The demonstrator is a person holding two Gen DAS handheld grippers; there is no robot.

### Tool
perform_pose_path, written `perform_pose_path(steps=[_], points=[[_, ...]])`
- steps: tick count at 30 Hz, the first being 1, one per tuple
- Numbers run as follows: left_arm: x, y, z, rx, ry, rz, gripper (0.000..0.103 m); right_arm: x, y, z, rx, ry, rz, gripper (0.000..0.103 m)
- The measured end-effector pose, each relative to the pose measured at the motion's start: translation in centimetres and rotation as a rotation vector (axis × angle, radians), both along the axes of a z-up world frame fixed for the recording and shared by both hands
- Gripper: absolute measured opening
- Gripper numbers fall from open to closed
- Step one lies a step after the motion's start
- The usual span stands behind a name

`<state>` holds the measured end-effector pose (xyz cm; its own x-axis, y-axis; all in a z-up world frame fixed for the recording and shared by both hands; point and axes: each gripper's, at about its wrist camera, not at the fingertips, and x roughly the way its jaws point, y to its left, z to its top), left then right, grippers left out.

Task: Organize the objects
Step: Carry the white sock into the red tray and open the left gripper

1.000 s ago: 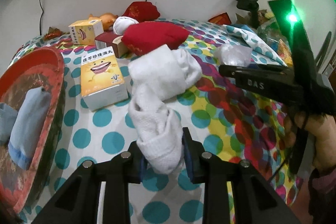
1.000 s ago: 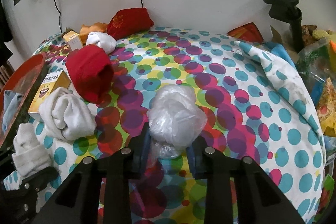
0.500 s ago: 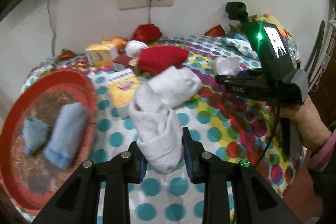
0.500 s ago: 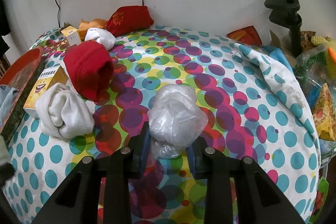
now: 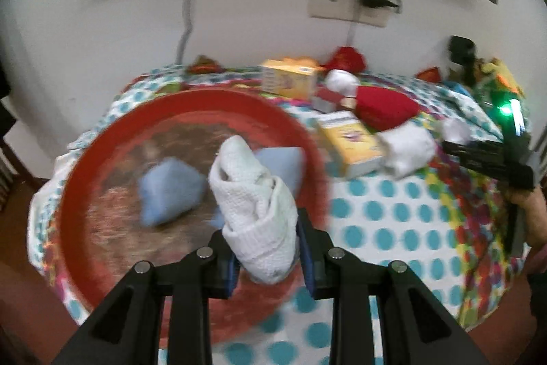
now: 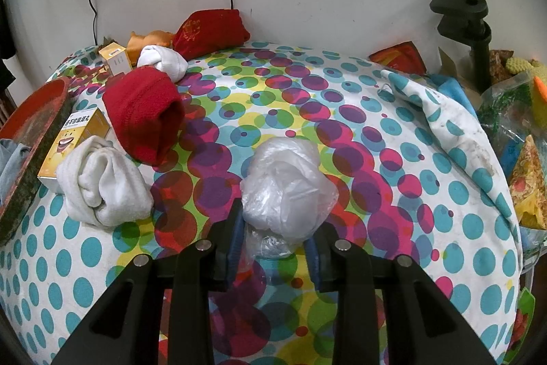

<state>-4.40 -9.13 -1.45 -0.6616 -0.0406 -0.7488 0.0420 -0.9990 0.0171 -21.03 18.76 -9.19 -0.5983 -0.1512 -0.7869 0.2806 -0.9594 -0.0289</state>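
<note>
In the left wrist view, the left gripper (image 5: 266,257) at bottom centre has its two fingers clamped on a rolled white sock (image 5: 254,211), which sticks up between the pads in the middle of the frame. Behind and below it, filling the left half, is a round red tray (image 5: 109,159) with two pale blue bundles (image 5: 167,194) lying inside; the picture is blurred there. To the right sit a yellow box (image 5: 352,142), a red cloth (image 5: 383,106) and another white sock roll (image 5: 408,146) on the dotted tablecloth (image 5: 393,211). The step in hand looks like carrying the sock to the tray; next, it calls for lowering it among the blue bundles and letting the fingers part. In the right wrist view, the right gripper (image 6: 273,243) at bottom centre is pinched on a crumpled clear plastic bag (image 6: 287,190), resting on the cloth in mid-frame, well apart from the tray at the left edge.
</note>
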Motion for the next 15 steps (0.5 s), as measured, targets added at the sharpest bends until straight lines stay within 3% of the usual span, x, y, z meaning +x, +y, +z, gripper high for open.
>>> perform_pose_path(steps=[11,15], points=[[0.0,-10.2,-0.8,-0.027,-0.05,0.169,0.029,0.1,0.4,0.0,0.001,0.0,-0.001,0.032],[-1.0,-13.7,-1.1,0.019,-0.072,0.214,0.029,0.1,0.2,0.0,0.0,0.0,-0.001,0.032]])
